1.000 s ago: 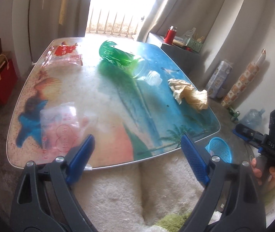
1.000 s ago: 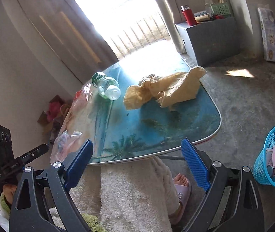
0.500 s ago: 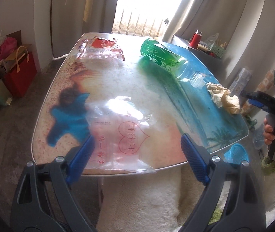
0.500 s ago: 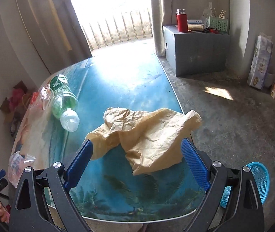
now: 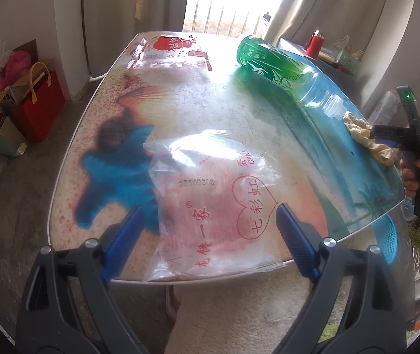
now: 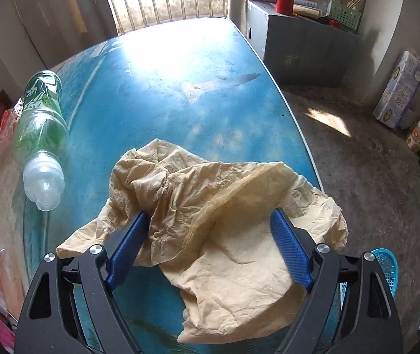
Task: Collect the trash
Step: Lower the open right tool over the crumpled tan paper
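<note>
My left gripper (image 5: pixel 208 215) is open over the near table edge, its blue pads on either side of a clear plastic cake wrapper (image 5: pixel 210 194) with red print. My right gripper (image 6: pixel 210 224) is open around a crumpled tan paper napkin (image 6: pixel 218 215) lying on the blue part of the table; the napkin also shows in the left wrist view (image 5: pixel 369 138). A green plastic bottle (image 6: pixel 39 135) lies on its side left of the napkin, also seen in the left wrist view (image 5: pixel 283 67). A second clear wrapper with a red label (image 5: pixel 171 50) lies at the far end.
The glass table (image 5: pixel 186 109) carries a beach print. A blue mesh basket (image 6: pixel 384 268) stands on the floor by the table's near right corner, seen too in the left wrist view (image 5: pixel 384 242). A red bag (image 5: pixel 39 106) and boxes are at the left. A grey cabinet (image 6: pixel 304 47) stands behind.
Both grippers have moved forward over the table. The left one now straddles the cake wrapper; the right one has closed in on the napkin, which now lies between its pads.
</note>
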A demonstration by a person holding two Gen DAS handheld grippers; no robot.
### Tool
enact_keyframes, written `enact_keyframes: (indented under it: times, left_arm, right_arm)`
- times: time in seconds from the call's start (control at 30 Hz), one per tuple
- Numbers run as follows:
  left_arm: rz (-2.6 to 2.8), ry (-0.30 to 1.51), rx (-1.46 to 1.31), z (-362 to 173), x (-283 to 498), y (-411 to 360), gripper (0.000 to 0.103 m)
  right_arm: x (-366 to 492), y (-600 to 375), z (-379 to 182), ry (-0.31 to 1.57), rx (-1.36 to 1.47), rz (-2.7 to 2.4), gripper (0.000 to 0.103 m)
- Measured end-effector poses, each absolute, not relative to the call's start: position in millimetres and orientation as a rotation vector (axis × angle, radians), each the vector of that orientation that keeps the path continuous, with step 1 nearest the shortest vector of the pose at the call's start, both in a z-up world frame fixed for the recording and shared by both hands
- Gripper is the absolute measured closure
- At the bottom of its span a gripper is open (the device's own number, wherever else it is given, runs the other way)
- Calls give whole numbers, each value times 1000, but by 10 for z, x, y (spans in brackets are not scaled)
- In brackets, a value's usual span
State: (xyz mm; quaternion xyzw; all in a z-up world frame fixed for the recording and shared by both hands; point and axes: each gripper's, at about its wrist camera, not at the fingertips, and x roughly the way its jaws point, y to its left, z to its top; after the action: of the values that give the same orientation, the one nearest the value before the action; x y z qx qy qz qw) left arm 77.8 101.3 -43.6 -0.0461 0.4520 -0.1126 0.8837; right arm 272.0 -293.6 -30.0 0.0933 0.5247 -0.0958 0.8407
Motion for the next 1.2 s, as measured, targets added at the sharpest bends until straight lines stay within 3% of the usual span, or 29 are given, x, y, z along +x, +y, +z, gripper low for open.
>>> enact_keyframes:
  times: [0.1, 0.37, 0.57, 0.67, 1.03, 1.1, 1.17, 1.2]
  left_arm:
    - [-241, 942, -98, -452, 836, 1026, 17]
    - [-245, 943, -118, -500, 952, 1061, 17]
    - [-244, 963, -125, -586, 1011, 1101, 17]
    - [-243, 956, -117, -597, 1032, 1104, 17]
    - [-277, 963, -128, -584, 1222, 1028, 17]
    - [-283, 962, -129, -577, 1237, 1004, 17]
    - [-286, 961, -134, -570, 1241, 994, 17]
    - [-287, 961, -137, -570, 1240, 993, 17]
  right_arm:
    - [2702, -2860, -285, 1100, 191, -215, 30]
    - [2583, -2646, -236, 1078, 210, -226, 65]
    - [2443, -2498, -223, 1081, 281, -175, 85]
    - [2348, -2386, -224, 1093, 351, -105, 90]
    - [2207, -1812, -146, 1071, 383, 77, 89]
    - [2216, -1820, -114, 1066, 411, 104, 77]
    - [2179, -1848, -46, 1048, 431, 117, 57]
    - [2161, -1859, -12, 1039, 434, 118, 54]
